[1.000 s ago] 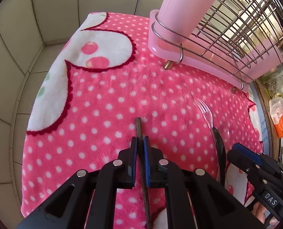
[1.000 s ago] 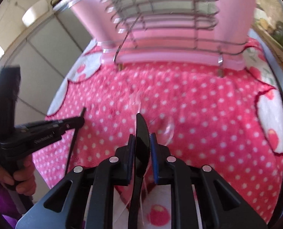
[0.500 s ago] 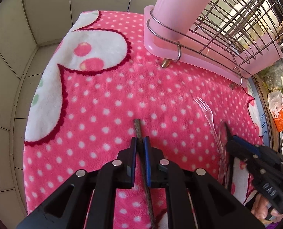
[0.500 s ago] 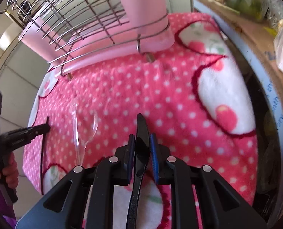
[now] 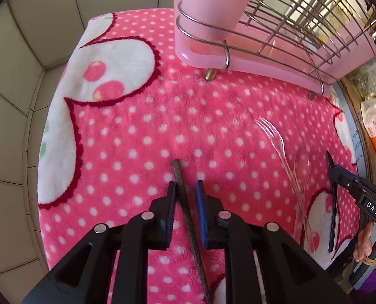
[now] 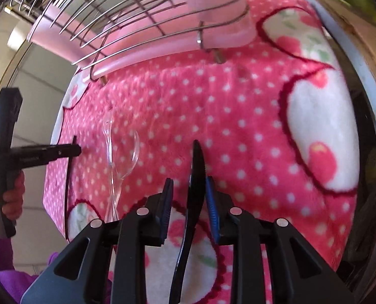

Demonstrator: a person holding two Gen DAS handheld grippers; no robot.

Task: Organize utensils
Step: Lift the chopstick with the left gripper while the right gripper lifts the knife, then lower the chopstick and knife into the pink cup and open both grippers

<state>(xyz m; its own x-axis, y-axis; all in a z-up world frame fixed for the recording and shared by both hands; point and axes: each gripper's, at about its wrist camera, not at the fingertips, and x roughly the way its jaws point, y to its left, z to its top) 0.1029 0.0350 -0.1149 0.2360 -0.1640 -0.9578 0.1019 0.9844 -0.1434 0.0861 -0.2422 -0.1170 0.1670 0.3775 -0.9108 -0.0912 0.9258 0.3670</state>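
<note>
My left gripper [image 5: 185,187] is open, its jaws either side of a dark chopstick [image 5: 181,190] that lies on the pink dotted cloth [image 5: 137,126]. My right gripper [image 6: 189,185] is open around a black plastic knife [image 6: 196,172], which leans against the right pad. A clear plastic fork [image 5: 274,136] and clear spoon [image 5: 302,164] lie on the cloth between the two grippers; they also show in the right wrist view, fork [image 6: 109,136] and spoon [image 6: 131,152]. The right gripper [image 5: 340,174] and knife [image 5: 333,202] show at the right of the left wrist view.
A pink dish rack with a wire basket [image 5: 276,33] stands at the back of the cloth; it also shows in the right wrist view [image 6: 137,30]. Tiled wall is on the left. A wooden ledge with packets [image 5: 375,126] runs along the right edge.
Both grippers have opened; before they were shut on the chopstick and the knife. The right gripper swung right, away from the fork and spoon, and lowered the knife toward the cloth.
</note>
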